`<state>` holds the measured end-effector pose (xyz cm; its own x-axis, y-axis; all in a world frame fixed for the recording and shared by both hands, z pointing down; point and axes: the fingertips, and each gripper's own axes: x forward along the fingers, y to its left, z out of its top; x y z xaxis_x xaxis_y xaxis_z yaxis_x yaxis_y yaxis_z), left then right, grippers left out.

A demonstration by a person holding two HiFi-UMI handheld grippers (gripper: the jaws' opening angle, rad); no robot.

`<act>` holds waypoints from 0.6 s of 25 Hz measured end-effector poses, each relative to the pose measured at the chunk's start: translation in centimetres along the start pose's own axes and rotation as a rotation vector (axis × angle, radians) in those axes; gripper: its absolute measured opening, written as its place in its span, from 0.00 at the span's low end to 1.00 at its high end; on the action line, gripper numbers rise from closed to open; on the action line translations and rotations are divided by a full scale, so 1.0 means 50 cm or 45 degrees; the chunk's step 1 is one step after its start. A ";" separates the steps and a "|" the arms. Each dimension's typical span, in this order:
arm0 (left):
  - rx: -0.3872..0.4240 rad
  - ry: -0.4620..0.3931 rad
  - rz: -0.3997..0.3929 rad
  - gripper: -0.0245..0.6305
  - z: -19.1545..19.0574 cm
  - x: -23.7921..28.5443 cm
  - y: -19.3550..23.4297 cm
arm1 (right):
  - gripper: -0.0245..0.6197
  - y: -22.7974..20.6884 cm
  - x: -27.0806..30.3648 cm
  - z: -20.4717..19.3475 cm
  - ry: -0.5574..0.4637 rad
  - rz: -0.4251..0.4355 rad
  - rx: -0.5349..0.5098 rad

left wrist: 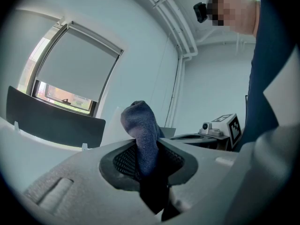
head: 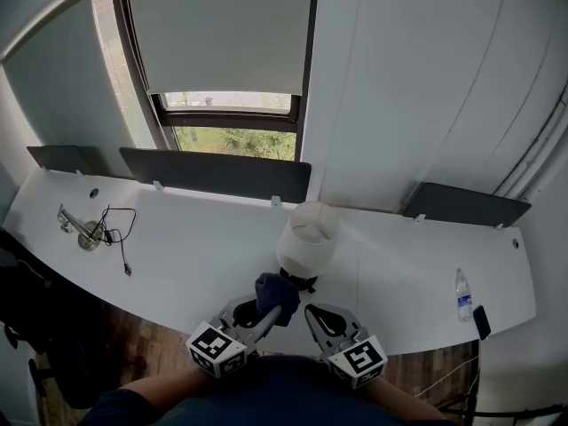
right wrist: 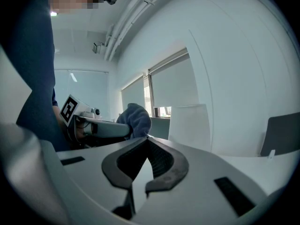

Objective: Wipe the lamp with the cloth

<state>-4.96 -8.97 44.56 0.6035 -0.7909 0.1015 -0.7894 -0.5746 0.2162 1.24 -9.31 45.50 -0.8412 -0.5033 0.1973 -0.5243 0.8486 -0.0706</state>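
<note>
**Tool state**
- The left tool [head: 264, 316] is clenched on the cloth [head: 278, 293]. In the left gripper view the dark blue fabric passes between both jaw pads; a bunched end stands up above the jaws and a darker tail hangs below them.
- The right tool [right wrist: 147, 143] is closed with its jaw tips meeting. Nothing sits between them.

**Position of the task items**
- The lamp [head: 308, 236] stands upright on the white desk [head: 195, 247], close to its near edge. It has a white, roughly cylindrical shade over a small dark base.
- The cloth is held just in front of the lamp base and slightly to its left, below the shade. No view settles whether fabric and lamp touch.
- In the right gripper view the shade rises directly ahead of the right tool and a little to its right, while the cloth and the left tool lie to its left, near by.
- The two tools are side by side at the desk edge, both pointing toward the lamp, which stands between their lines of aim.

**Surroundings**
- A water bottle [head: 462, 295] stands well to the right on the desk, with a small dark flat object [head: 482, 322] just beside it at the desk edge.
- A metal fitting with a thin black cable [head: 120, 229] lies well to the left.
- Dark panels [head: 217, 174] line the back of the desk below a window [head: 232, 121] with its blind mostly lowered.
</note>
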 end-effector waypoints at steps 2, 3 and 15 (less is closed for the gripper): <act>0.008 -0.001 -0.004 0.19 -0.001 -0.001 0.000 | 0.05 0.002 0.000 0.005 -0.002 0.001 0.008; 0.001 -0.003 -0.004 0.19 0.002 -0.001 -0.001 | 0.05 0.002 0.001 0.005 -0.003 0.001 0.012; -0.001 -0.010 -0.005 0.19 0.008 0.002 0.001 | 0.05 -0.003 0.003 -0.001 0.000 0.005 0.015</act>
<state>-4.96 -9.18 44.20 0.6057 -0.7902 0.0929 -0.7869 -0.5776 0.2170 1.21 -9.52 45.59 -0.8434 -0.4998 0.1972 -0.5224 0.8487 -0.0829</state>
